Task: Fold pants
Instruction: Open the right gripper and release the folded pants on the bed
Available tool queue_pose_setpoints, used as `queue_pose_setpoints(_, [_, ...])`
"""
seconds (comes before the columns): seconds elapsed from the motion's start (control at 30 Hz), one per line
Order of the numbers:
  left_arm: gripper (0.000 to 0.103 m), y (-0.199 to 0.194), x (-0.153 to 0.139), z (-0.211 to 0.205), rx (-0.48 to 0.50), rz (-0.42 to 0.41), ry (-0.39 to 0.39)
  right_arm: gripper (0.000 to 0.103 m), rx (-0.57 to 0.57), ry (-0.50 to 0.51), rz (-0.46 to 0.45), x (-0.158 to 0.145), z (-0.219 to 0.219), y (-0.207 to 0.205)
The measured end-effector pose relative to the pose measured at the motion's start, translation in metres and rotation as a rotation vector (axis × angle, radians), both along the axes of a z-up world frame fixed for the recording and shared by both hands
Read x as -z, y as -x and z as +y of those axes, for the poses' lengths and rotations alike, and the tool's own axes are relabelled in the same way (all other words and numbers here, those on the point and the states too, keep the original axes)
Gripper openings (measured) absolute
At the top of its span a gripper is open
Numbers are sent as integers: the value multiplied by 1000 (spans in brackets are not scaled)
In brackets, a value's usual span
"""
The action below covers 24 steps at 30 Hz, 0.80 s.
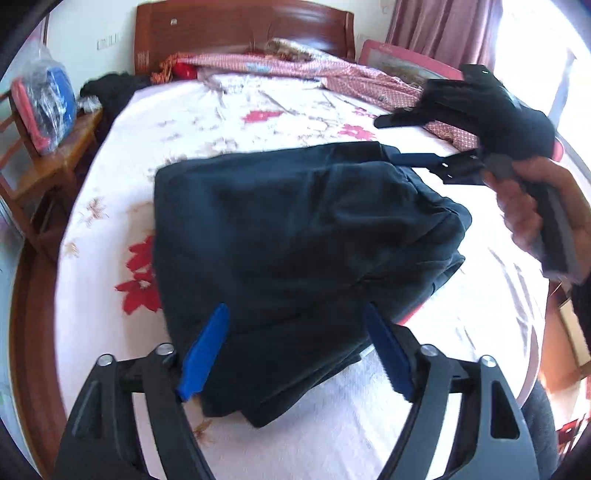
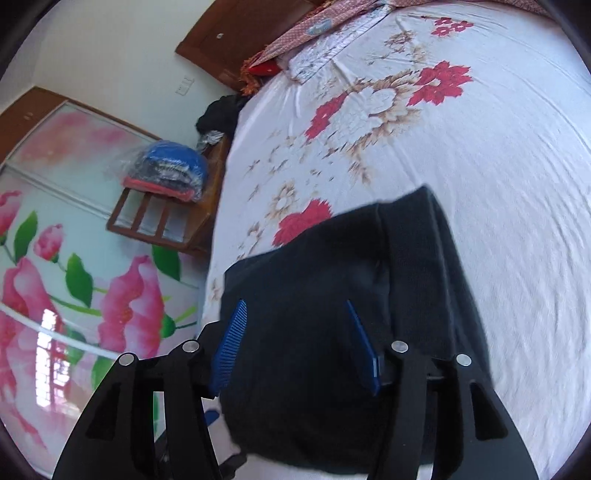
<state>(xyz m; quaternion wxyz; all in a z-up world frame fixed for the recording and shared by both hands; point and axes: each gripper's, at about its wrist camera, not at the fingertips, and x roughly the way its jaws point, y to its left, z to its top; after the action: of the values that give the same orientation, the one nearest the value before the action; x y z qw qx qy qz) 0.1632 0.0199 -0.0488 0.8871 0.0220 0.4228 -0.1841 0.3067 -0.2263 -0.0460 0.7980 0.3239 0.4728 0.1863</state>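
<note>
Floral-sheeted bed (image 1: pixel 258 110) — wooden headboard (image 1: pixel 243 26), curtains (image 1: pixel 443 26)

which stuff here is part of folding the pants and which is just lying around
Part of the job:
dark pants
bed sheet
left gripper
right gripper

Just lying about:
bagged clothes on a wooden chair
patterned quilt
black garment

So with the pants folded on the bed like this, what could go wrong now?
1. The pants look bunched and puffed on the side by the right gripper, so the fold may spring open.
2. The open left gripper hangs close over the near edge and could snag a layer.
</note>
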Motion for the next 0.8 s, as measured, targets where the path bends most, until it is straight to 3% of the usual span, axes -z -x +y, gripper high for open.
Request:
queue_pose_setpoints(0.07, [82,1,9,5,4,40,0,54,-4,19,-5,4,-1,31])
queue_pose_setpoints(0.13, [81,-6,22,7,9,109,9,54,11,59,47,26,-8,49])
queue_pose_setpoints(0.17, [81,-5,28,7,15,104,-2,52,26,15,55,39,-17,54])
queue_pose_setpoints(0.23, [81,-1,32,1,43,83,-46,36,87,-104,74,61,-38,58])
queue_pose_setpoints(0.27, [81,1,31,0,49,70,-63,35,105,-156,72,62,-43,62])
queue_pose_setpoints(0.33, [81,0,28,0,38,79,-62,39,136,-161,60,48,-45,71])
queue_pose_setpoints(0.4, [81,9,12,7,18,72,-22,73,130,-60,7,16,-38,85])
queue_pose_setpoints(0.43, [81,17,5,11,11,55,-21,77,130,46,-14,-1,-32,93])
queue_pose_setpoints(0.53, [82,44,-14,22,-83,7,-128,77,49,269,-46,-35,-7,119])
queue_pose_setpoints(0.63, [95,72,-35,43,-268,-39,-192,84,51,519,-17,-45,15,145])
queue_pose_setpoints(0.73, [99,87,-46,57,-394,-41,-228,85,56,553,-7,-41,28,167])
queue_pose_setpoints(0.8, [99,88,-47,62,-424,-44,-232,85,46,516,-71,-42,36,171])
